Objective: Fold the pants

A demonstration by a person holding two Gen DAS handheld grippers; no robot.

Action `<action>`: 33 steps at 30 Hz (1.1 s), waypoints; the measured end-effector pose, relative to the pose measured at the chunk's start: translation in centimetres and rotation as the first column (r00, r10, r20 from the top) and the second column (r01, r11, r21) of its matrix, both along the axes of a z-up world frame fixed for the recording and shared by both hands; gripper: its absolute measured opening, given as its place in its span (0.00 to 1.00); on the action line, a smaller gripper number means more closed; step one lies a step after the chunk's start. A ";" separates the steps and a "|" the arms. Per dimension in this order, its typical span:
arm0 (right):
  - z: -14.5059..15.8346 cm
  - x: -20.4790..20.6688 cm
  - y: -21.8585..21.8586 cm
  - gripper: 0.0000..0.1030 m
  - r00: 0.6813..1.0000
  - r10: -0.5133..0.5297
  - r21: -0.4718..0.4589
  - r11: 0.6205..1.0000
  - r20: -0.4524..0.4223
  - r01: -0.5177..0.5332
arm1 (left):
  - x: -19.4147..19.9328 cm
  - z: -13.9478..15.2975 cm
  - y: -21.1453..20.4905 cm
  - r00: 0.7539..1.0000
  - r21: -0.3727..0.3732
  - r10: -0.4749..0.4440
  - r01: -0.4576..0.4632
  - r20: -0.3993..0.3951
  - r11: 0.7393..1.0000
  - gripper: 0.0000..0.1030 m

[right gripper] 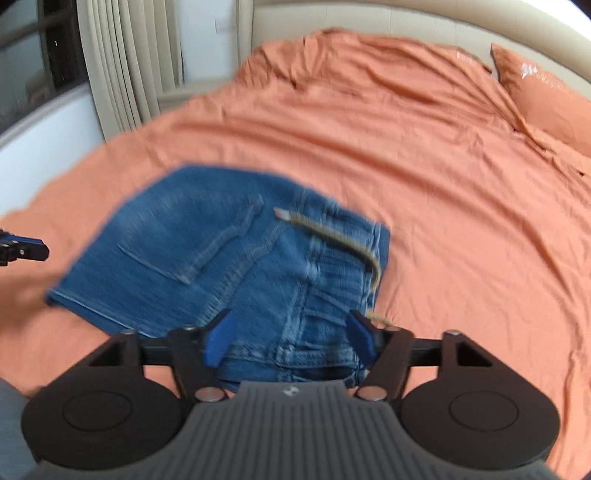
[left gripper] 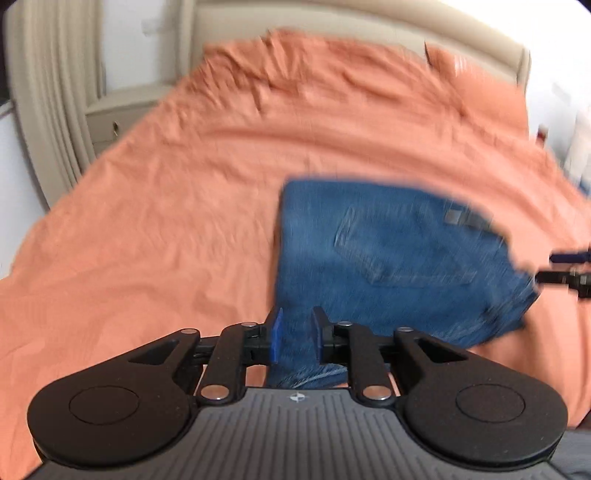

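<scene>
Blue jeans [left gripper: 391,258] lie folded into a compact bundle on the orange bed sheet [left gripper: 184,206], back pocket up. They also show in the right wrist view [right gripper: 207,251], with a tan drawstring [right gripper: 332,236] across the waistband. My left gripper [left gripper: 297,334] has its blue pads close together with denim between them at the bundle's near left corner. My right gripper [right gripper: 290,338] is open, its pads wide apart over the bundle's near edge. Each gripper's tips show at the other view's edge. Both views are motion-blurred.
The orange sheet [right gripper: 424,155] covers a wide bed with a beige padded headboard [right gripper: 369,18]. An orange pillow [right gripper: 546,99] lies at the far right. Beige curtains [right gripper: 122,62] and a window stand at the left. A nightstand [left gripper: 114,118] is at the bed's far left.
</scene>
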State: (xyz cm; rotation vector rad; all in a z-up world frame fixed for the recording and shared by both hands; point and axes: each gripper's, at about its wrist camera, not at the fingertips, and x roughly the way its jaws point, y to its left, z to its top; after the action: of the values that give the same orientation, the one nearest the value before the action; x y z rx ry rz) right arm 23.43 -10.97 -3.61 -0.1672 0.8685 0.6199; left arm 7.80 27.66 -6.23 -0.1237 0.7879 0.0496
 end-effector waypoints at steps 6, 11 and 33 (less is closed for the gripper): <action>6.8 -3.8 -1.7 0.78 0.990 -0.009 0.072 0.997 0.139 -0.001 | -5.0 6.9 -2.2 0.967 -0.013 0.068 -0.067 0.245 0.998 0.49; 11.1 -7.9 -3.2 0.79 0.970 -0.053 0.148 0.989 0.238 0.018 | -7.4 11.4 -6.4 0.935 0.056 0.084 -0.110 0.345 0.992 0.81; 8.5 -17.1 -5.5 0.79 0.935 -0.210 0.195 0.968 0.286 0.158 | -9.2 4.3 -15.3 0.962 0.110 0.192 -0.216 0.195 0.970 0.92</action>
State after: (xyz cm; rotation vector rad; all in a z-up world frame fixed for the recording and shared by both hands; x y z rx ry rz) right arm 6.31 -16.51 4.84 -0.0246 0.5214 0.4728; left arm -1.37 12.40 -1.89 -0.0841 0.5839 0.2818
